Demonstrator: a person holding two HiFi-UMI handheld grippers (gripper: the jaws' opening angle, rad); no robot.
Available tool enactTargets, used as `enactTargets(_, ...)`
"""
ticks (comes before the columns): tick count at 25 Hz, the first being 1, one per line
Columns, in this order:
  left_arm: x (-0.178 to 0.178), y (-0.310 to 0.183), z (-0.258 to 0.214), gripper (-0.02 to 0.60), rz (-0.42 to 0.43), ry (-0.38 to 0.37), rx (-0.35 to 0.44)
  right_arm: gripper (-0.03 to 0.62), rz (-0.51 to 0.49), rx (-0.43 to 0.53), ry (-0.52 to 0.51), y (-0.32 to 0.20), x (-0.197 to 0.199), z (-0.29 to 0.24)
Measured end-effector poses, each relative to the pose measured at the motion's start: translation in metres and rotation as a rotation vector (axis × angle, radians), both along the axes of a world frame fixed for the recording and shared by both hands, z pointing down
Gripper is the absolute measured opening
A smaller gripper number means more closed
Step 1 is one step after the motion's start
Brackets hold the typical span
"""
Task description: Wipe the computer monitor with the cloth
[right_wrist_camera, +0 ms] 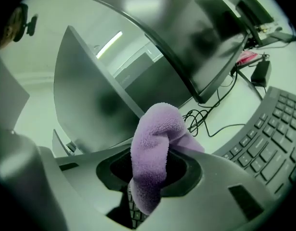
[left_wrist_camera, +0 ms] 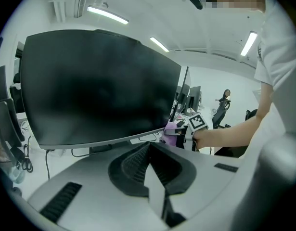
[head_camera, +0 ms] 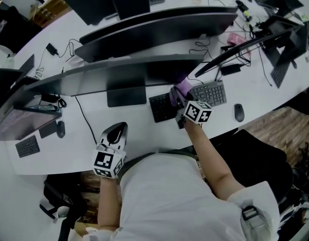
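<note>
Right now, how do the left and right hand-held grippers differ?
The left hand-held gripper has its jaws together on nothing; the right hand-held gripper is shut on the purple cloth. The left one is over the white desk; the right one is above the black keyboard, by the monitor's lower right corner. Both face that same monitor.

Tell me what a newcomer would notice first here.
The fluffy purple cloth pinched in the right gripper, held up near the lower right corner of the wide, dark curved monitor. Next, the left gripper, shut and empty, over the white desk in front of that screen.
</note>
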State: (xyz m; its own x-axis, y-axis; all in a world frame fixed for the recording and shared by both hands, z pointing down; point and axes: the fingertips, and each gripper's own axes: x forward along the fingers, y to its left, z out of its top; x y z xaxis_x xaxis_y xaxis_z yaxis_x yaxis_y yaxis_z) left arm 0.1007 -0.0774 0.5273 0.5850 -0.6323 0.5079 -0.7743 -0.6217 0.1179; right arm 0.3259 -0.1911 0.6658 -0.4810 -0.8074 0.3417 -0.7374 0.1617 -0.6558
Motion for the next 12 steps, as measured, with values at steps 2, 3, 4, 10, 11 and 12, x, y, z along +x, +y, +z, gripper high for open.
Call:
enactTargets(2,-0.002,0.002,0.001,0.002,-0.012,-0.004,-0.004,0.116,0.022,-0.018,-0.065,-0.001,-0.002,0.002)
enactTargets(3,-0.003,0.003,0.001,0.002,-0.018,-0.005,-0.007,0.116,0.034,-0.024,-0.101,-0.002,-0.003,0.002)
enactTargets(4,-0.004,0.004,0.001,0.002,-0.025,-0.007,-0.009,0.116,0.045,-0.028,-0.141,-0.003,-0.005,0.000)
enactTargets(10,-0.014,0.011,0.000,0.000,-0.059,-0.010,-0.014,0.115,0.110,-0.054,-0.367,-0.010,-0.014,-0.003)
enactTargets(11,-0.016,0.013,0.001,0.002,-0.064,-0.011,-0.016,0.115,0.123,-0.058,-0.397,-0.010,-0.016,-0.003)
enactTargets(12,-0.019,0.014,0.002,0.000,-0.068,-0.012,-0.018,0.114,0.135,-0.059,-0.423,-0.011,-0.017,-0.003)
